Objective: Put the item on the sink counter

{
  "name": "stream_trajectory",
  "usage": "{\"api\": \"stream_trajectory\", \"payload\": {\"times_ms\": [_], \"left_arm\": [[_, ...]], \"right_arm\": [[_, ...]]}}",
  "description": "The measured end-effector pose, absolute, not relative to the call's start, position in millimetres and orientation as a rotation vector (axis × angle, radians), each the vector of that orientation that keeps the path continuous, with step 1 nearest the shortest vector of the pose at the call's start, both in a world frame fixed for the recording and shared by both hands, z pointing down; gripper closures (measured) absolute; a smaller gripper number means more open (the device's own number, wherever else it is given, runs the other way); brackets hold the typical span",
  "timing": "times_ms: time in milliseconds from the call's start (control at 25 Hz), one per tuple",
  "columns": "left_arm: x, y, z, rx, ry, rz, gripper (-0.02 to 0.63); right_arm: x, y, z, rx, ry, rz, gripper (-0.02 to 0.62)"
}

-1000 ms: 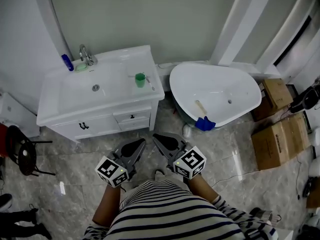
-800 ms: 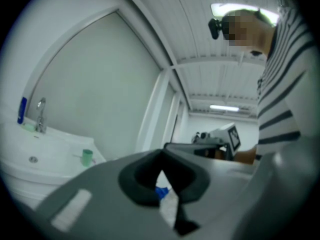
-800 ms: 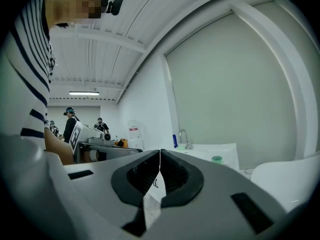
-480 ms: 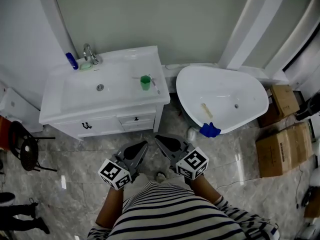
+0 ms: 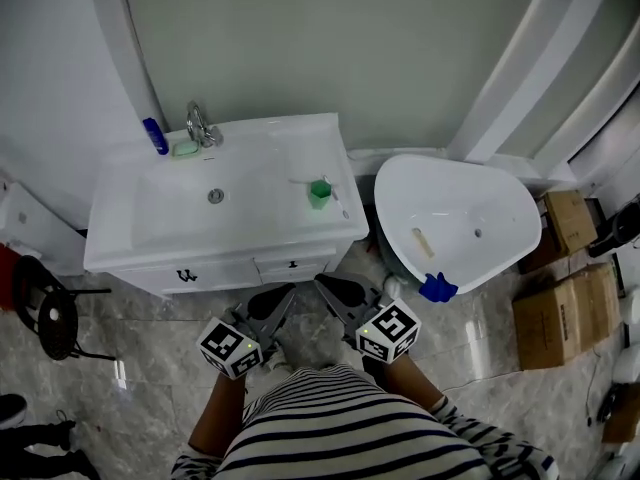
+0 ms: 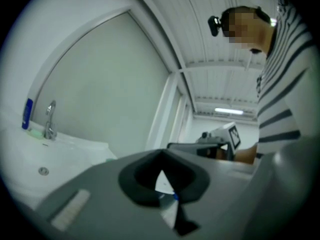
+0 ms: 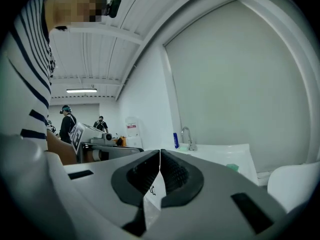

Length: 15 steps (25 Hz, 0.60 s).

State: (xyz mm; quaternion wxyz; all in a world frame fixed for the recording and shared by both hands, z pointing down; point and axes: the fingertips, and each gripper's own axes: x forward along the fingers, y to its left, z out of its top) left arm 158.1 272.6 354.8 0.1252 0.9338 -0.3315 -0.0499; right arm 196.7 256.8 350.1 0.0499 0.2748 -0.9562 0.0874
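While both grippers empty, task not begun; left gripper jaws together, right gripper jaws together, nothing between; likely item, blue crumpled thing, sits on white oval tub rim, well apart from white sink counter; pick-up, carry, placing all left.

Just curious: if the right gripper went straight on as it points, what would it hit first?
The right gripper would likely meet the white cabinet front below the sink counter first; depth is unclear.
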Motion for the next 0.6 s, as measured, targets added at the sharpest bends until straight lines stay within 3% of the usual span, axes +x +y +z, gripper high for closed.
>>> {"api": "stream_trajectory", "payload": {"times_ms": [280, 600], "left_arm": [[89, 233, 352, 2.749, -0.99, -0.15, 0.6], [68, 205, 366, 2.728, -0.947, -0.162, 0.6]], "right_arm": [[137, 214, 349, 0.845, -2.92, 0.212, 0.588], [116, 189, 358, 0.86, -2.895, 0.241, 0.588]]}}
